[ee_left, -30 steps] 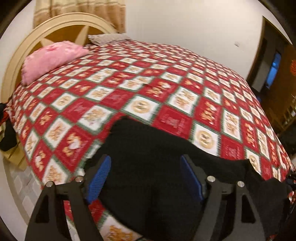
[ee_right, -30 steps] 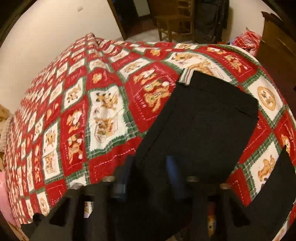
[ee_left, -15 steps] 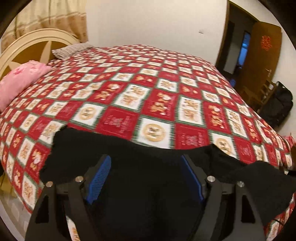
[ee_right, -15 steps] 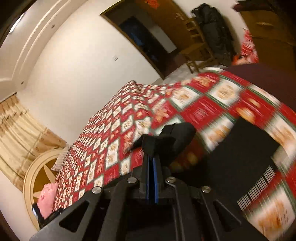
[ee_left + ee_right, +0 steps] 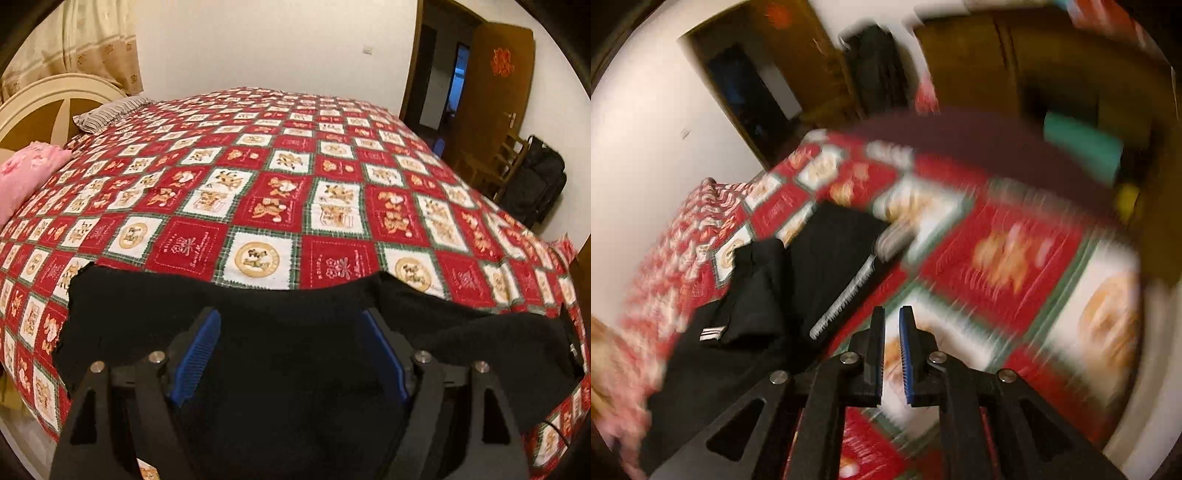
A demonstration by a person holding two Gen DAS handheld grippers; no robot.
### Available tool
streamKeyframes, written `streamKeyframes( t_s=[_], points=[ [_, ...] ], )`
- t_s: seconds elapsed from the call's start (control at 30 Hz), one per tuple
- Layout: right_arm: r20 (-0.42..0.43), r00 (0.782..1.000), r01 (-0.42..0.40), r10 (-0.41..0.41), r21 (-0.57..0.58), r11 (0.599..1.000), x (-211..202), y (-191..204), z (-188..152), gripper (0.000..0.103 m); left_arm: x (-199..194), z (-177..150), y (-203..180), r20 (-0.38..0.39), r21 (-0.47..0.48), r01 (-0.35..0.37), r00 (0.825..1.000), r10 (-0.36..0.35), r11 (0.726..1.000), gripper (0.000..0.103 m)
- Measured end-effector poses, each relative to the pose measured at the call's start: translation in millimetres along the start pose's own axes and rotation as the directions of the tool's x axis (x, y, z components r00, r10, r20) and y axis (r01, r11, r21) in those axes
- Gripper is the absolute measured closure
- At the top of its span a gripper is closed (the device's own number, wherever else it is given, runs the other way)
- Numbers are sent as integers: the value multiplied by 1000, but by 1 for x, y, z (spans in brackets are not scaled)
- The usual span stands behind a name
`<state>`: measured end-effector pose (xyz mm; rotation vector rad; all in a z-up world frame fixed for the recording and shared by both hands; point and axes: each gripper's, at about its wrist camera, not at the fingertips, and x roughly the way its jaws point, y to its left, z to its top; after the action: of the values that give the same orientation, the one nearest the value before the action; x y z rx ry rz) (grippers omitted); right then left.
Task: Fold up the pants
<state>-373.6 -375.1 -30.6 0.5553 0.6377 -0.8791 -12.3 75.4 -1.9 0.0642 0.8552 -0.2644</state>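
1. While the left claw [image 5: 291, 354] hangs over the near edge of the bed [image 5: 280, 206], its blue pads [image 5: 197, 356] stand wide apart with nothing pressed between them.
2. Black pants [image 5: 258, 314] lie flat on the bed right under and ahead of that claw, spreading out past both its fingers.
3. A second black layer of the pants bunches to the right of the left claw, near the bed's edge.
4. Ahead of the left claw, beyond the pants, runs the red-and-white quilt.
5. Far ahead and to its left sit a pink pillow [image 5: 26, 173] and a striped pillow [image 5: 107, 116] by the headboard [image 5: 44, 96].
6. Far ahead to its right stands a brown door [image 5: 491, 92], with a black bag [image 5: 535, 184] beside a wooden chair [image 5: 495, 166].
7. The right claw [image 5: 892, 332] shows only a narrow gap, and its jaws are opening.
8. Nothing sits between the right pads; bare quilt shows through the gap.
9. In the right wrist view, which is heavily blurred, the pants [image 5: 768, 295] lie to the left of the claw, apart from it.
10. A folded-over part of the pants rests on top there, with a pale striped band along its right edge.
11. Ahead of the right claw, past the quilt, a dark doorway [image 5: 746, 92] shows, too smeared to read further.
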Motion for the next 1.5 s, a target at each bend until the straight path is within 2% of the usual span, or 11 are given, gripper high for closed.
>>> streamKeyframes(
  t_s=[0.1,0.13,0.37,0.43,0.5,0.63,0.73,0.9,1.07,1.23,1.5],
  points=[
    [29,995,-81,96,-339,937,-5,63,2,38,8,-5,-9,-30,19,1,1000,-1,1000,22],
    [38,989,-112,141,-424,899,-5,85,0,34,8,-6,-11,-35,23,5,999,-5,1000,22],
    [-93,990,-140,106,-705,695,53,151,-16,36,4,-13,-19,-48,55,-8,999,10,998,22],
    [-113,989,-146,94,-723,675,59,148,-16,62,5,-14,-18,-54,53,-13,998,16,998,22],
    [-156,979,-202,132,-650,732,61,132,-5,100,7,-15,-19,-59,61,-24,998,27,998,22],
    [-106,927,-375,360,-213,902,54,48,35,100,11,-14,-24,-74,61,-16,997,21,998,22],
    [-23,914,-399,404,115,910,61,-23,45,99,11,-12,-30,-79,66,-6,997,11,998,22],
    [-142,940,-274,311,233,933,79,-66,30,78,10,-9,-39,-76,86,-1,997,8,996,22],
    [-89,966,-214,243,254,943,71,-81,39,48,7,-6,-47,-67,102,4,998,3,995,22],
    [-152,978,-150,144,-26,988,88,-46,58,48,6,-6,-48,-65,99,2,998,4,995,21],
    [-226,964,-201,140,-277,940,87,-7,42,50,6,-5,-34,-66,60,-6,998,10,998,21]
  ],
)
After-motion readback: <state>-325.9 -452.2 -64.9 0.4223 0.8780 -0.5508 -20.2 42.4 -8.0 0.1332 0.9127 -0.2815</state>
